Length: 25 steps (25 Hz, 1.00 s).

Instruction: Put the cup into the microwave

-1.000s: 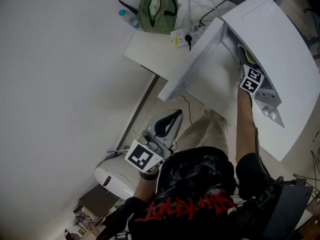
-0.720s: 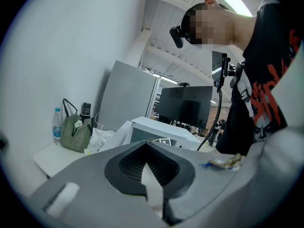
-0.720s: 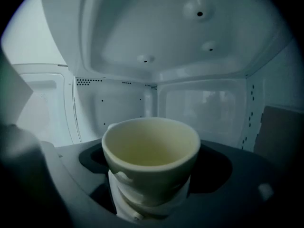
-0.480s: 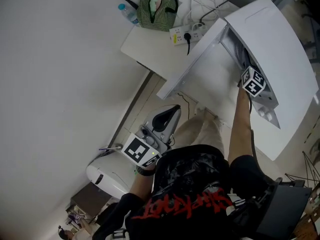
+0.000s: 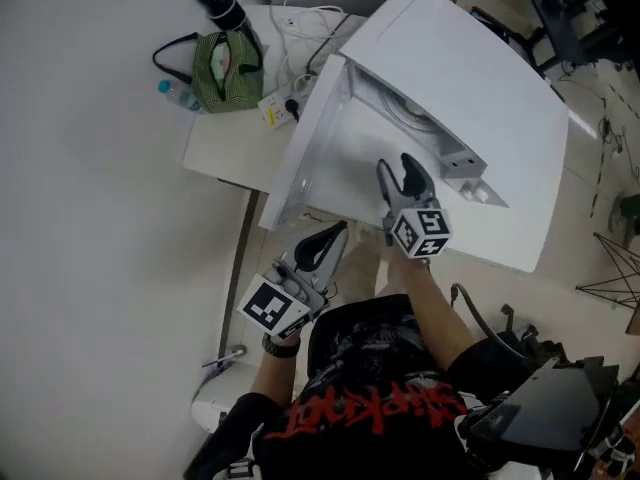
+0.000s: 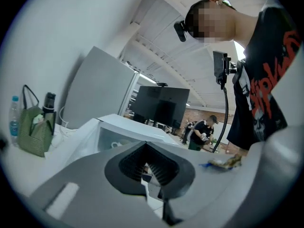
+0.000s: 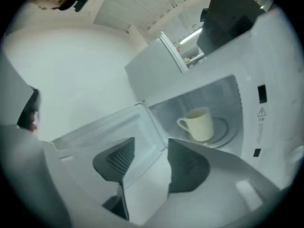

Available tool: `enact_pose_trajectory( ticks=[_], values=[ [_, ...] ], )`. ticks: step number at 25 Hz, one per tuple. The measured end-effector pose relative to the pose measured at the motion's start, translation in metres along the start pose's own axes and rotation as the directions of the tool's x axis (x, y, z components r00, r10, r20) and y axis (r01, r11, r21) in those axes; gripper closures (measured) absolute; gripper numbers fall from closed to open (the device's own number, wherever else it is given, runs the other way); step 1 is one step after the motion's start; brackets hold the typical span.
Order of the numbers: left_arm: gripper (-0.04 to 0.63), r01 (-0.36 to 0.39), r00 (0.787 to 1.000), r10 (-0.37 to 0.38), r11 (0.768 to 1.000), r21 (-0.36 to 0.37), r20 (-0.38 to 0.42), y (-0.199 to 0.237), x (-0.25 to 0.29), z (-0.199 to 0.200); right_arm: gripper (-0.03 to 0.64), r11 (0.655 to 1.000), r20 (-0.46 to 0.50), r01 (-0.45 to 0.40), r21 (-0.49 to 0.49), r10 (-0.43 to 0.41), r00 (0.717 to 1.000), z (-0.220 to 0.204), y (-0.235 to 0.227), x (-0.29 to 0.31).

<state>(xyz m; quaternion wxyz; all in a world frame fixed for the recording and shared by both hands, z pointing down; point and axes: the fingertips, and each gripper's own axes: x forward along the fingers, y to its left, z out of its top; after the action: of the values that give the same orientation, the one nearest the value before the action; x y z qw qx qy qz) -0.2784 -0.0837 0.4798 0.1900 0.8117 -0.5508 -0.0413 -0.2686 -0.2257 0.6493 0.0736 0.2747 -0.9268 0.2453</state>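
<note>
While the cup already stood upright on the glass turntable inside the microwave, its handle turned towards the hinge side, the door hung wide open over the edge of the counter. The right gripper hovered just outside the cavity mouth. Its jaws were apart and closing with nothing between them, and only the door's inner panel and the cavity floor showed through the gap. The left gripper sat lower, near the door's free edge, with its jaws together on nothing.

The placing looked done, so the remaining risks probably lay with the door. The panel was smooth and white, and a push from closed jaw tips could skate off it, sending a gripper into the cavity and against the cup. A hard swing could jolt the whole microwave, and a light cup on a loose glass plate might slide or tip. The left gripper sat close to the door's swing path and could catch the edge if the door moved first. How near the cup stood to the front lip could not be told.
</note>
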Motion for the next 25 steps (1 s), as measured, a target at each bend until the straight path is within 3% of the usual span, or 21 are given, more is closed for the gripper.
enact_pose_trajectory(
  ticks=[3, 4, 8, 11, 19, 22, 25],
  values=[
    [0.594, 0.09, 0.996, -0.089, 0.996, 0.014, -0.009, -0.032, 0.021, 0.004, 0.598, 0.991, 0.031, -0.101, -0.093, 0.105, 0.994, 0.033, 0.041, -0.045],
    [0.594, 0.123, 0.992, -0.123, 0.992, 0.03, -0.008, -0.043, 0.028, 0.007, 0.615, 0.986, 0.065, -0.105, -0.127, 0.114, 0.991, 0.054, 0.041, -0.059],
    [0.594, 0.291, 0.956, -0.293, 0.948, 0.129, -0.003, -0.108, 0.056, 0.016, 0.617, 0.967, 0.233, 0.009, -0.255, 0.053, 0.971, 0.132, 0.011, -0.15],
    [0.594, 0.36, 0.932, -0.363, 0.917, 0.173, -0.016, -0.179, 0.069, 0.01, 0.617, 0.953, 0.325, 0.106, -0.285, -0.009, 0.946, 0.157, -0.007, -0.256],
    [0.594, 0.468, 0.884, -0.463, 0.874, 0.132, -0.068, -0.432, 0.068, -0.104, 0.617, 0.932, 0.443, 0.216, -0.29, -0.069, 0.894, 0.13, -0.027, -0.554],
    [0.594, 0.484, 0.875, -0.477, 0.87, 0.098, -0.086, -0.497, 0.058, -0.133, 0.617, 0.929, 0.436, 0.238, -0.282, -0.096, 0.895, 0.119, -0.023, -0.621],
    [0.594, 0.505, 0.862, -0.495, 0.854, 0.122, -0.107, -0.542, 0.042, -0.135, 0.617, 0.933, 0.421, 0.229, -0.279, -0.096, 0.902, 0.102, -0.013, -0.657]
  ],
)
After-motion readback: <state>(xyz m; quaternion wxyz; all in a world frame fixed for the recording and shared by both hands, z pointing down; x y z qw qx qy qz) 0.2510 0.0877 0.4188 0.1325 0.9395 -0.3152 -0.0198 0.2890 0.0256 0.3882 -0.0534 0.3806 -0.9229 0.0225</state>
